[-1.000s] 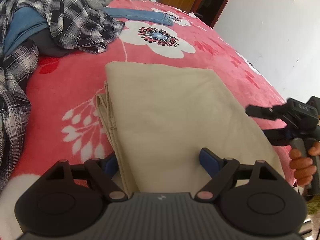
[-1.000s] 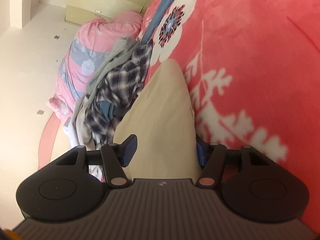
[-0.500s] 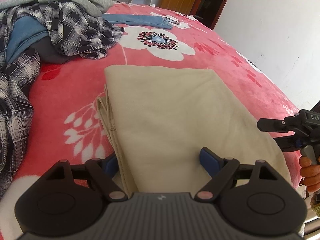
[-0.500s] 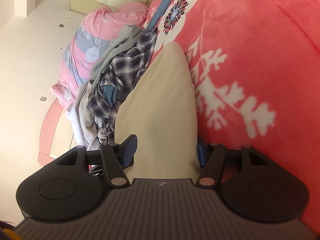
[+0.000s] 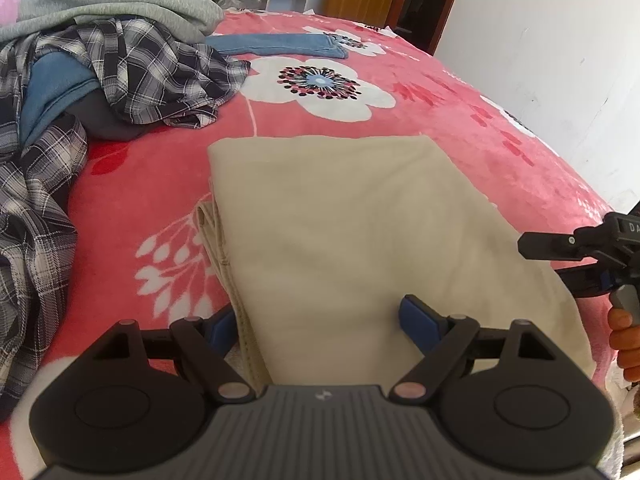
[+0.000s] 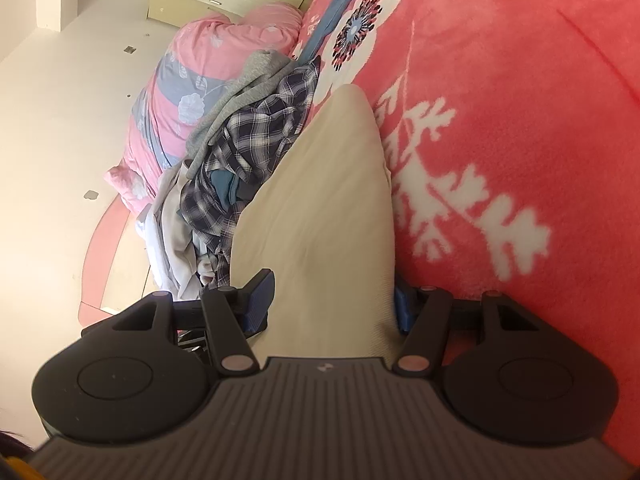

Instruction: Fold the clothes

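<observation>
A folded beige cloth (image 5: 340, 232) lies flat on the red flowered blanket (image 5: 440, 112). My left gripper (image 5: 318, 324) stands open over its near edge. One blue pad sits just off the cloth's stacked left edge and the other rests on top of the cloth. My right gripper (image 5: 560, 268), held by a hand (image 5: 624, 340), is at the cloth's right edge, rolled on its side. In the right wrist view the beige cloth (image 6: 332, 208) fills the whole gap of the right gripper (image 6: 330, 306), one pad above it and one beneath, so it is shut on the cloth.
A heap of clothes lies at the far left: a plaid shirt (image 5: 152, 72), a grey sweater (image 5: 120, 8) and a blue garment. Folded jeans (image 5: 280, 44) lie at the back. A white wall (image 5: 560, 40) runs along the bed's right side. A pink quilt (image 6: 192, 92) lies beyond the heap.
The left wrist view has tipped up a little, showing more of the far bed, and the right gripper appears lower and further right in it. The cloth stays between both pairs of jaws.
</observation>
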Tool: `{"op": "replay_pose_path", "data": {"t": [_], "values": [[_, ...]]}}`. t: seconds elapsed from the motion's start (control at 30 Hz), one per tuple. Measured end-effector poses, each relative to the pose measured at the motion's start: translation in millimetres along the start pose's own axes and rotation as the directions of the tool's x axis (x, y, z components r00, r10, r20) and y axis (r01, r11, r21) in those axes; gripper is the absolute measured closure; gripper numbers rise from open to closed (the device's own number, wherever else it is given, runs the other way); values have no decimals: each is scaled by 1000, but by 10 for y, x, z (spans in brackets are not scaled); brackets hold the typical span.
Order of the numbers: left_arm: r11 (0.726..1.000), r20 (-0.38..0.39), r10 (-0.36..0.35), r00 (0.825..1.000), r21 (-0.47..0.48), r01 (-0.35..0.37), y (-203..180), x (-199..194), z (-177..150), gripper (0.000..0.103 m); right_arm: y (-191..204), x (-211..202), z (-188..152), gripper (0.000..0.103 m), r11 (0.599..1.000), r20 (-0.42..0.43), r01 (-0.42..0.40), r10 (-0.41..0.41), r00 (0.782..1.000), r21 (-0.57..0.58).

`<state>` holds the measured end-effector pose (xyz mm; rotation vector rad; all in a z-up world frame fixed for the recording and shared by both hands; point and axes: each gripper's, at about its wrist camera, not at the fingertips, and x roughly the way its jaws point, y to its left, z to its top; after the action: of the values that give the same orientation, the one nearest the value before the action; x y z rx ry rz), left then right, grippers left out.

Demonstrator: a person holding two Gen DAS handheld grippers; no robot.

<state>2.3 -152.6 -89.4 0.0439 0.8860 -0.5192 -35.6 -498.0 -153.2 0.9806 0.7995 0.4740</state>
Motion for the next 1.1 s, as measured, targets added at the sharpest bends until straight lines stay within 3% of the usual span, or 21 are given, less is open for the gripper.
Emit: {"op": "replay_pose_path", "data": {"t": [0.83, 0.93, 1.0, 1.1], "values": [[984, 17, 141, 990, 108, -142, -299, -90, -6, 18, 4, -24, -83, 45, 997, 32, -29, 32, 999, -71], [994, -13, 85, 996, 73, -84, -176, -120, 0, 18, 1, -30, -102, 45, 995, 38, -39, 42, 998, -88], [1000, -55, 10, 998, 8, -9, -15, -122, 5, 18, -1, -33, -108, 45, 994, 39, -46, 50, 998, -98], [985, -121, -141, 983, -120, 127, 264, -55, 9, 19, -7, -38, -114, 45, 992, 39, -56, 60, 997, -111]]}}
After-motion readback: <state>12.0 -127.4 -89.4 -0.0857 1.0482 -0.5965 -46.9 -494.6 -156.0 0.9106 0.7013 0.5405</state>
